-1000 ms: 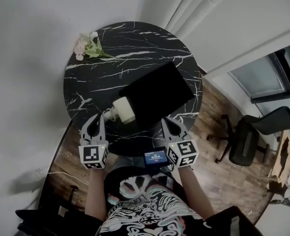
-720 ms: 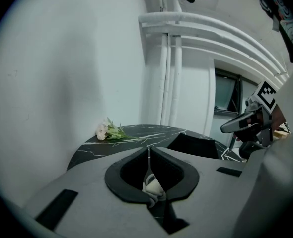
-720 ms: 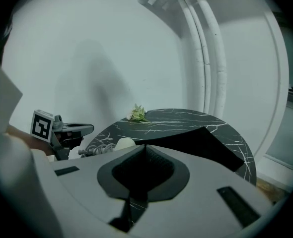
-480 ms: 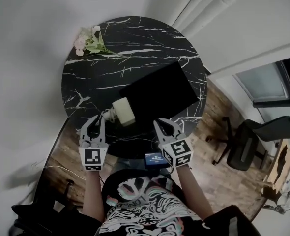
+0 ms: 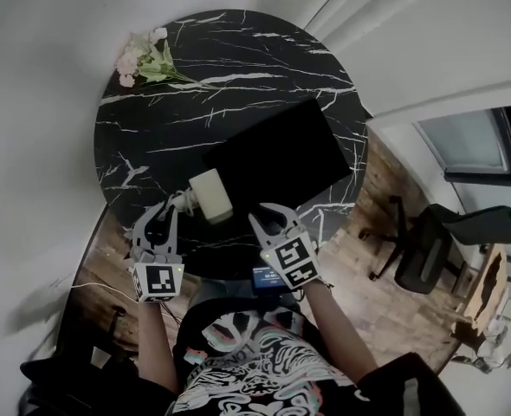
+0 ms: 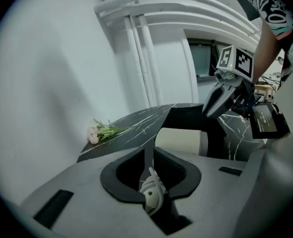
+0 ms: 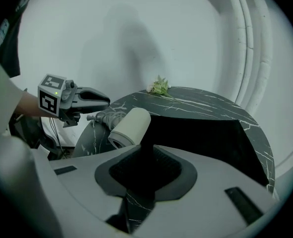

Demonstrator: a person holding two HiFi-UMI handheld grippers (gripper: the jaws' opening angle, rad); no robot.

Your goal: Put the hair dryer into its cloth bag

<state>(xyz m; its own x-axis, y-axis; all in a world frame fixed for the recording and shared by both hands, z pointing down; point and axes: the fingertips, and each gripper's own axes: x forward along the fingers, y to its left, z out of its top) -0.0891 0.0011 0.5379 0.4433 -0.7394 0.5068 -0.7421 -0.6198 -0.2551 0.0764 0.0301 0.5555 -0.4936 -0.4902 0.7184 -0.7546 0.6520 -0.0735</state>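
Note:
A cream hair dryer (image 5: 212,196) lies on its side near the front edge of the round black marble table (image 5: 177,128). Its white cord (image 5: 176,203) is bunched at its left end. The black cloth bag (image 5: 277,156) lies flat just right of the dryer and touches it. My left gripper (image 5: 158,208) hovers over the cord. Its jaws have just been opening by a crack, stand almost together and grip nothing. The cord (image 6: 151,190) shows beyond them. My right gripper (image 5: 268,217) is shut and empty, over the bag's near edge (image 7: 201,133).
A small bunch of flowers (image 5: 141,59) lies at the table's far left rim. White walls close in behind and to the left. An office chair (image 5: 437,250) stands on the wooden floor at the right. A small screen device (image 5: 268,277) hangs at the person's chest.
Both grippers have come down toward the table's front edge. The right one has shifted left and rolled. The dryer and bag have not moved.

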